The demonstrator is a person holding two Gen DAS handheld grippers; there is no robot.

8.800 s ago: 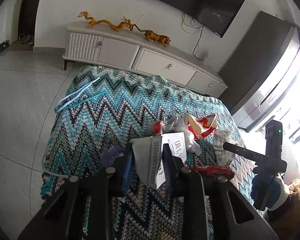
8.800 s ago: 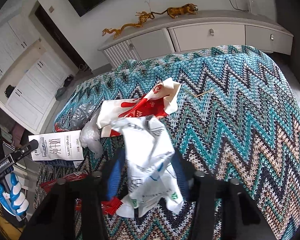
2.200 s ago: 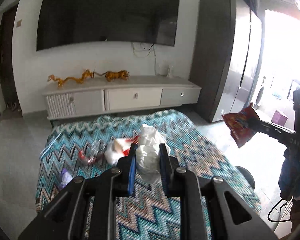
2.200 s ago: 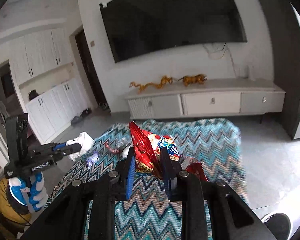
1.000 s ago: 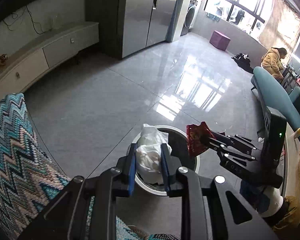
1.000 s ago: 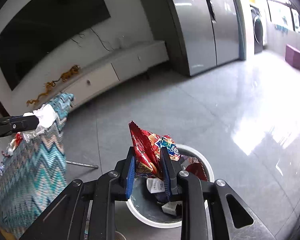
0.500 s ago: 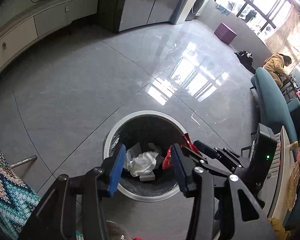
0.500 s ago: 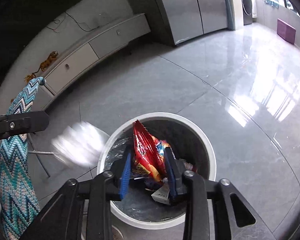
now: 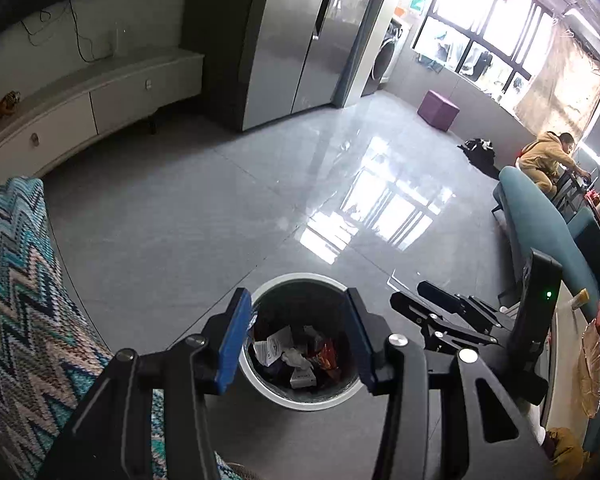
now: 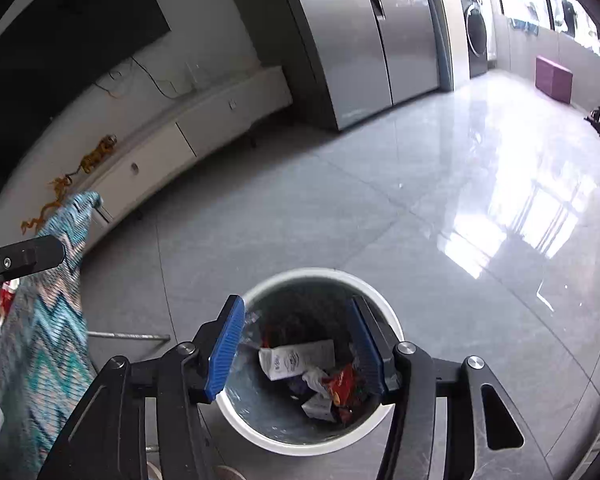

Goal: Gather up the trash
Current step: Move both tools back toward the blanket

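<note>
A round white trash bin [image 9: 296, 398] stands on the grey floor; it also shows in the right wrist view [image 10: 384, 304]. Inside lie white paper wrappers [image 10: 296, 358], a crumpled white bag [image 9: 296, 358] and a red snack packet [image 10: 342, 386]. My left gripper [image 9: 298, 336] is open and empty above the bin. My right gripper [image 10: 296, 346] is open and empty above the bin too. In the left wrist view the right gripper [image 9: 444, 312] shows to the right of the bin. A left finger [image 10: 28, 258] shows at the left edge of the right wrist view.
A table with a zigzag knit cloth [image 9: 16, 304] stands left of the bin, with some trash at its edge [image 10: 4, 300]. A white TV cabinet [image 9: 80, 116], a grey fridge [image 9: 288, 36] and a teal sofa [image 9: 548, 232] ring the glossy floor [image 9: 228, 208].
Both grippers opened over the bin. The white bag dropped from the left one and the red snack packet from the right one; both now lie in the bin.
</note>
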